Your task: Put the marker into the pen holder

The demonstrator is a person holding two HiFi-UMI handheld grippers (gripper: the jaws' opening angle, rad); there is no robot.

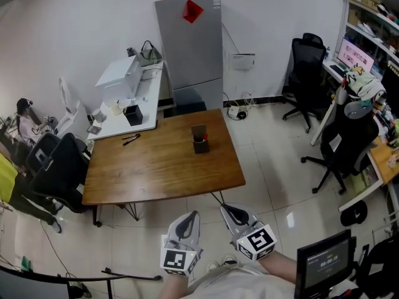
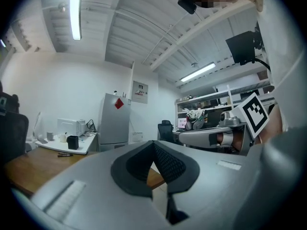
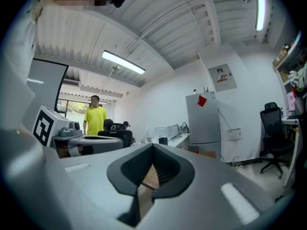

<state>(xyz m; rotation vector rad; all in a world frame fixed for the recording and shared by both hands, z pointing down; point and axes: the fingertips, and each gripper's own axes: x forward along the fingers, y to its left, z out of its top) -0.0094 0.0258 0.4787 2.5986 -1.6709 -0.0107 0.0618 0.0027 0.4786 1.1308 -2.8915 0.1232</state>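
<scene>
Lying slantwise near the far-left edge of the wooden worktop [image 1: 162,167], the marker [image 1: 131,139] is sitting well ahead of both shut, empty jaws, with the left gripper [image 1: 190,220] nearer than the right gripper [image 1: 229,212], and the pen holder [image 1: 200,143] is standing to the marker's right.

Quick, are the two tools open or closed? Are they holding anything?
Left tool: closed, holding nothing.
Right tool: closed, holding nothing.
</scene>
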